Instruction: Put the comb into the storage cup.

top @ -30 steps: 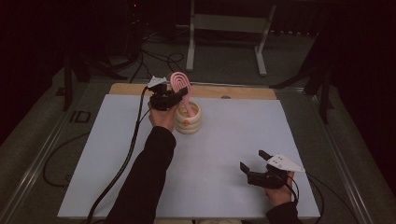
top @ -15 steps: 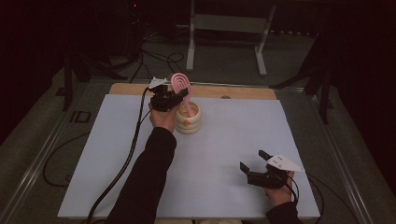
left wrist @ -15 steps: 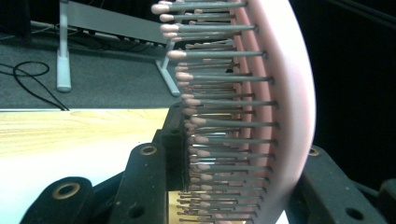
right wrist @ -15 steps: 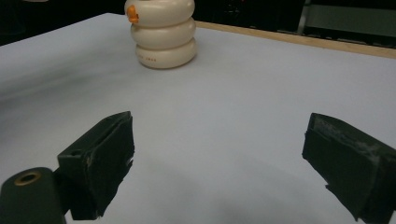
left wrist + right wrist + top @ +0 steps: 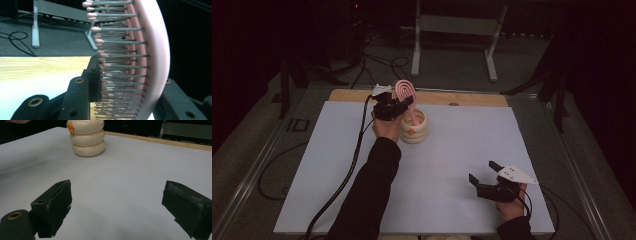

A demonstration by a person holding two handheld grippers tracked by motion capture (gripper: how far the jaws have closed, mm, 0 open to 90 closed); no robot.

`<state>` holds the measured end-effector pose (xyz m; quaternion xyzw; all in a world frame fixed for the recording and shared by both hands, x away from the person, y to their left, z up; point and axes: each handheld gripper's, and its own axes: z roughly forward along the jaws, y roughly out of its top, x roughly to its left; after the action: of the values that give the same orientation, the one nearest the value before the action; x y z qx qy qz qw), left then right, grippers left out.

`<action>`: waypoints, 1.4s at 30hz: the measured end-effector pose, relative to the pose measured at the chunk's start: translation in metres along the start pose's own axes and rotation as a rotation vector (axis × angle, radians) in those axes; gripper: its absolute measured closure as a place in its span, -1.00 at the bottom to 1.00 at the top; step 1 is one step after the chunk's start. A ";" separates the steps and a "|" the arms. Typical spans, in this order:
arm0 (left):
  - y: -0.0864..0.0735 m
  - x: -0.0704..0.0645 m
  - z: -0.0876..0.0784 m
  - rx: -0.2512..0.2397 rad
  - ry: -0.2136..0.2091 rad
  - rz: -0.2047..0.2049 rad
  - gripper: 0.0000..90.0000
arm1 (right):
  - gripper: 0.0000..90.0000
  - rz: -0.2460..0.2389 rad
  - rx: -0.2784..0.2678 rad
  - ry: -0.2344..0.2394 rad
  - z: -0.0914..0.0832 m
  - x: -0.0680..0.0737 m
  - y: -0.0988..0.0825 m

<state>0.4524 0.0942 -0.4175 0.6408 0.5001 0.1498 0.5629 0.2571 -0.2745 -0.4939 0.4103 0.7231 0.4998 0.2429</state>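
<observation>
Dark floor, cables and a grey metal stand ringed a white-topped desk [image 5: 422,200] with a strip of pale wood [image 5: 472,98] along its far edge. Toward the upper left of the high frame, a pink oval hairbrush with grey pink-tipped bristles [image 5: 405,92] stood upright, its handle reaching down into a cream ribbed holder shaped like three stacked rings [image 5: 413,130]. The left tool [image 5: 398,103] was clamped on the brush; in the left gripper view, one black jaw pressed into the bristles and the other lay against the pink back [image 5: 155,50]. An orange spot marked the holder's side [image 5: 71,127]. Well apart, in the lower right of the high frame, the right tool [image 5: 484,173] hung low over bare desk, its jaws spread wide with nothing between them, pointing toward the holder.
</observation>
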 end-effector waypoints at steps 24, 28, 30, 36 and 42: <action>-0.009 0.002 0.003 0.026 0.019 0.006 0.42 | -0.80 -0.001 0.000 0.000 0.000 0.000 0.000; -0.010 0.002 0.005 0.033 0.017 0.008 0.42 | -0.80 -0.001 0.001 0.000 0.000 0.000 0.000; -0.011 0.001 0.005 0.033 0.015 0.005 0.42 | -0.80 -0.001 0.001 0.000 0.000 0.000 0.000; -0.012 0.001 0.007 0.037 0.012 0.001 0.42 | -0.80 -0.001 0.001 0.000 0.000 0.000 0.000; -0.013 0.000 0.008 0.035 0.010 -0.002 0.42 | -0.80 0.000 0.002 0.000 0.001 0.000 0.000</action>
<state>0.4520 0.0879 -0.4313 0.6493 0.5059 0.1439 0.5494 0.2575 -0.2743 -0.4942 0.4104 0.7236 0.4992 0.2425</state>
